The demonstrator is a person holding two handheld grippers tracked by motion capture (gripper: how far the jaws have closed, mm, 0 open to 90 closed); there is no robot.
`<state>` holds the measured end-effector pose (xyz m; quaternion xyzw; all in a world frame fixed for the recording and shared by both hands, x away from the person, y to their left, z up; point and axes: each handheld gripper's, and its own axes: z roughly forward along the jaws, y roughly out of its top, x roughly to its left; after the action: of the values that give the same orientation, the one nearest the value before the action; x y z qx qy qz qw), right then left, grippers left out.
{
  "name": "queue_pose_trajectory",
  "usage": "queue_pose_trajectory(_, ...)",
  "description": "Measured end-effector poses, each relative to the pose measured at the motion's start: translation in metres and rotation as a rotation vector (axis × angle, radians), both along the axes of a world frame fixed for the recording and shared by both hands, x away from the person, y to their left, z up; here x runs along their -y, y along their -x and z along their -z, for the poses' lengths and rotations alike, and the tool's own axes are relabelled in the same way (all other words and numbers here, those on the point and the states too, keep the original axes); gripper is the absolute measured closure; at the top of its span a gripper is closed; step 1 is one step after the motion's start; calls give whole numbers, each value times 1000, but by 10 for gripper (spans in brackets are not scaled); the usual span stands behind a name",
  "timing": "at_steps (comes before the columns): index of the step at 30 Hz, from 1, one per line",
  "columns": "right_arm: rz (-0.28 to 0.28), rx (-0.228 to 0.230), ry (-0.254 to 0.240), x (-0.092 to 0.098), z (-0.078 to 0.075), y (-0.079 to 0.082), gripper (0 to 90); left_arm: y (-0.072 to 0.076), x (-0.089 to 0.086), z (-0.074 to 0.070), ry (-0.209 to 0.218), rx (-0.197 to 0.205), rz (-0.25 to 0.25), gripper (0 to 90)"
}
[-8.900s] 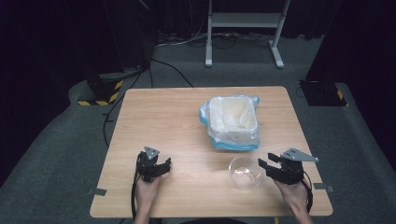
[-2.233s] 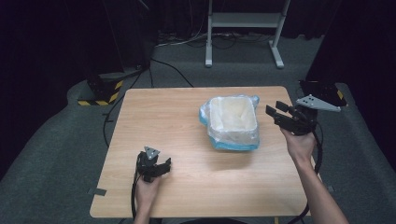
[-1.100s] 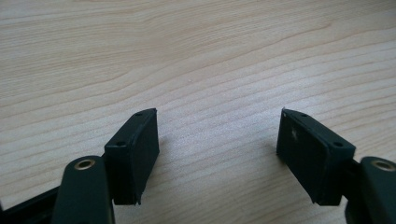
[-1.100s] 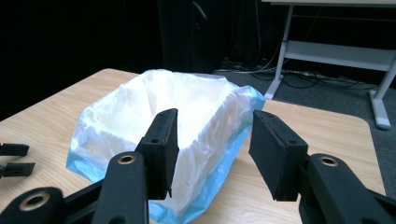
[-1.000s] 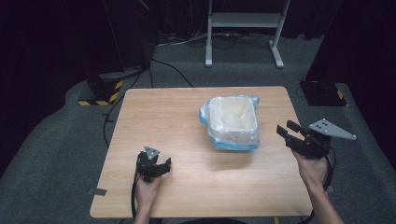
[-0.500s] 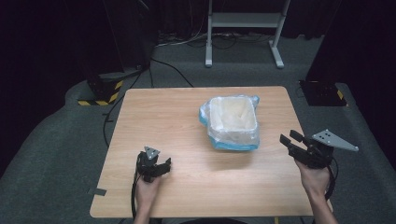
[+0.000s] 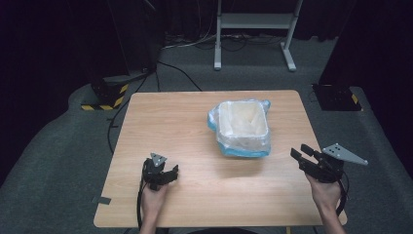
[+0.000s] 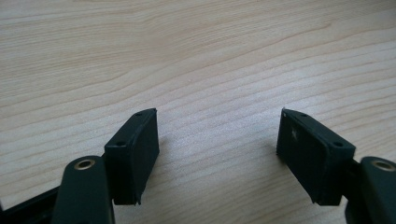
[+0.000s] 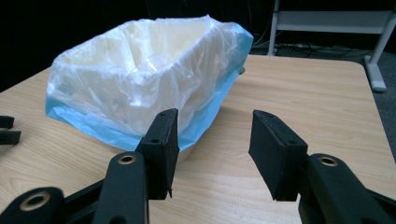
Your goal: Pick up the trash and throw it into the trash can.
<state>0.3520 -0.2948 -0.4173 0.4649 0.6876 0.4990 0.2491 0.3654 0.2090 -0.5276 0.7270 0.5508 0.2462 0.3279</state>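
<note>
A bin [image 7: 242, 127] lined with a thin plastic bag [image 9: 140, 70] sits on the worktop [image 7: 160, 126], right of centre and toward the far edge; the liner is white and crinkled inside, with a blue band folded down over the outside near the base; what the tub beneath is made of I cannot tell. The film looks soft, light and slippery, likely to slide or tear if pinched alone; the whole thing seems light enough to shift on the smooth wood; the surest hold is probably the rim, liner and wall clamped together, or a push low on a side wall.

The right tongs [image 7: 306, 157] hang open and empty above the worktop's right edge, aimed at the bin, near its right side but apart from it; in the right gripper view [image 9: 212, 151] the blue band shows just beyond the left jaw.

The left tongs [image 7: 168, 174] rest low at the near left, well apart from the bin, jaws spread wide over bare wood [image 8: 217, 140], holding nothing.
</note>
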Motion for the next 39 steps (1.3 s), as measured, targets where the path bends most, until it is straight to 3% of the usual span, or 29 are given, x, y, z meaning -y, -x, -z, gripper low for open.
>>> queue_pose_trajectory(8, 10, -31, 5, 1, 17, -1, 518, 0, 0, 0, 0, 0, 0, 292)
queue_pose_trajectory(27, 44, -119, 79, -3, 63, -7, 524, 0, 0, 0, 0, 0, 0, 292)
queue_pose_trajectory(39, 58, -162, 119, -8, 80, -12, 529, 0, 0, 0, 0, 0, 0, 292)
